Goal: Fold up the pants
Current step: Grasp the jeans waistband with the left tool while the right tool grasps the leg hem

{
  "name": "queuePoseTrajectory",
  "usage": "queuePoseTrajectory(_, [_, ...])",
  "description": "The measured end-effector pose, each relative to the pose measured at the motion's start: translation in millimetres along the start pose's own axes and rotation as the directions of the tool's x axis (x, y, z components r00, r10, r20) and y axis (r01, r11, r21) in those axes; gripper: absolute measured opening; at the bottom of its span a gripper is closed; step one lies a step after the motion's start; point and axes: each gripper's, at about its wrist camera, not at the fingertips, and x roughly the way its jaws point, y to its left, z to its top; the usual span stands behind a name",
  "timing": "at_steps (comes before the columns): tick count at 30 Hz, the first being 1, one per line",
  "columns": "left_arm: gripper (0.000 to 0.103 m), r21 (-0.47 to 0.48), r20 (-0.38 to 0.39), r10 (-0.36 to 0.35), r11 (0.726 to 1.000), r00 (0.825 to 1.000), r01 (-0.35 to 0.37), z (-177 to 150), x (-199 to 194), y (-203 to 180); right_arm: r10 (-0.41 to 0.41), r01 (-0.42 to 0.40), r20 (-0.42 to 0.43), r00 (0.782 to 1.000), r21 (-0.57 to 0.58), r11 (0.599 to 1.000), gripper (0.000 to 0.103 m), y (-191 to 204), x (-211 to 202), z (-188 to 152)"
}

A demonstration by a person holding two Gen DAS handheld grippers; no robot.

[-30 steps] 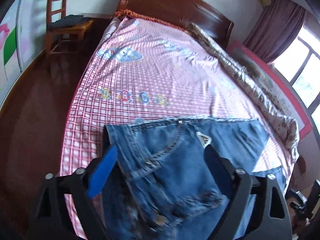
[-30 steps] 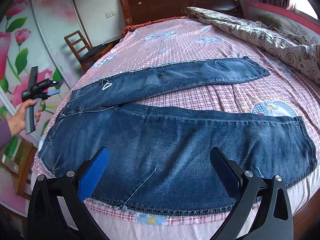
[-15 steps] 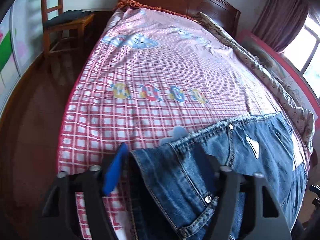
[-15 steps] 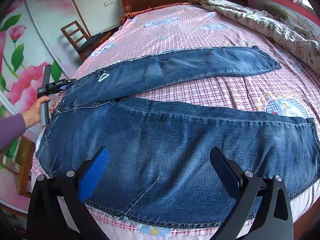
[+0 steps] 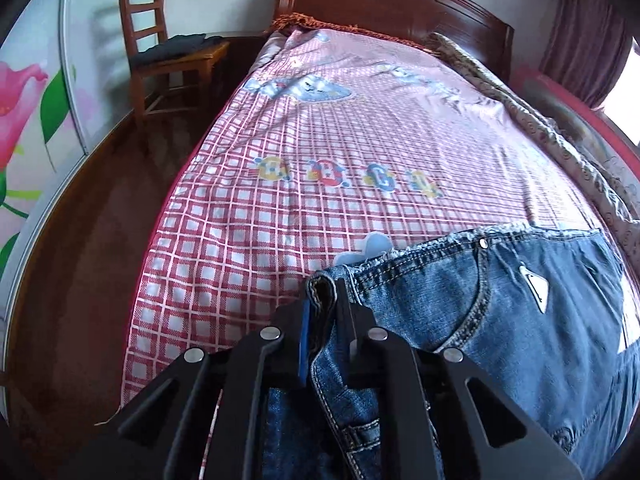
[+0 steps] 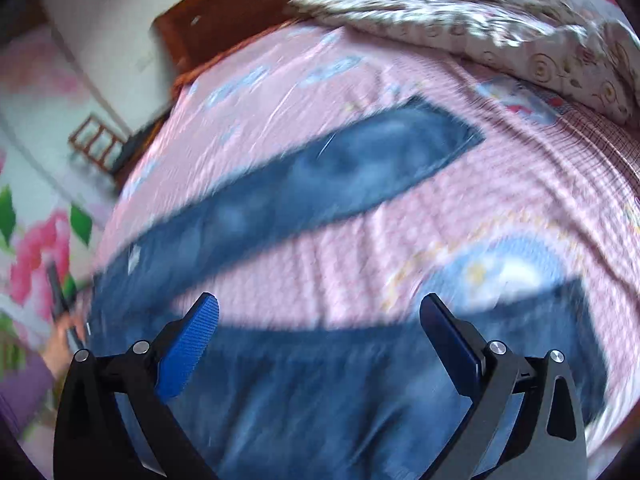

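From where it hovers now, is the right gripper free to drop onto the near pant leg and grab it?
Probably yes. The right gripper is open above the near leg of the jeans, and nothing lies between them. The view is motion-blurred, so the exact edge is unclear. The left gripper is shut on the waistband.

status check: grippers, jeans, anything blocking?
Left gripper shut on jeans waistband edge. Right gripper open, above near leg, holding nothing. Jeans on bed, legs spread, unfolded. Right view blurred; no obstruction seen.
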Motion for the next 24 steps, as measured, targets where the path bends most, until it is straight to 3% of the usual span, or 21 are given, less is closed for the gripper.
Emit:
queuePoseTrajectory(4, [0.019,0.005,-0.002,0.034,0.999,0.999,-0.034,-0.2,1.6,-1.4,-0.033,0.032,0.009,0.999,0.041,0.999,0.1,-50.7,32.4,98.7])
queuePoseTrajectory(6, [0.02,0.014,-0.004,0.055,0.998,0.998,-0.055,-0.4,4.0,-4.2,-0.033,0.034,-0.059,0.998,0.019,0.999,0.1,-61.5,65.1,141.5])
queuePoseTrajectory(9, [0.02,0.032,-0.002,0.076,0.997,0.997,-0.076,-1.8,4.7,-8.0,-0.104,0.101,-0.128,0.986,-0.032,0.994,0.1,-67.2,112.6,188.2])
queuePoseTrajectory(11, [0.02,0.042,0.0,0.088,0.995,0.996,-0.088,-2.1,4.9,-10.4,-0.15,0.142,-0.121,0.981,-0.067,0.988,0.097,-66.5,132.1,204.6])
queuePoseTrajectory(13, [0.02,0.044,-0.001,0.09,0.995,0.996,-0.09,-2.3,5.0,-11.0,-0.173,0.165,-0.13,0.976,-0.067,0.984,0.071,-68.3,152.5,219.3])
queuePoseTrajectory(16, [0.02,0.042,0.001,0.088,0.995,0.996,-0.088,-2.6,4.5,-10.6,-0.219,0.212,-0.171,0.961,-0.061,0.975,0.06,-75.6,182.9,232.9])
queuePoseTrajectory(19, [0.021,0.036,0.004,0.081,0.996,0.997,-0.081,-4.0,4.0,-9.0,-0.297,0.282,-0.18,0.938,-0.103,0.954,0.057,-77.2,203.0,237.9])
queuePoseTrajectory(21, [0.021,0.033,0.005,0.079,0.996,0.997,-0.079,-4.8,4.7,-8.3,-0.295,0.282,-0.165,0.941,-0.099,0.954,0.057,-79.4,209.3,242.2])
queuePoseTrajectory(24, [0.022,0.043,0.006,0.09,0.995,0.996,-0.09,-5.0,5.9,-9.9,-0.346,0.323,-0.188,0.919,-0.142,0.936,0.057,-80.3,228.9,244.6])
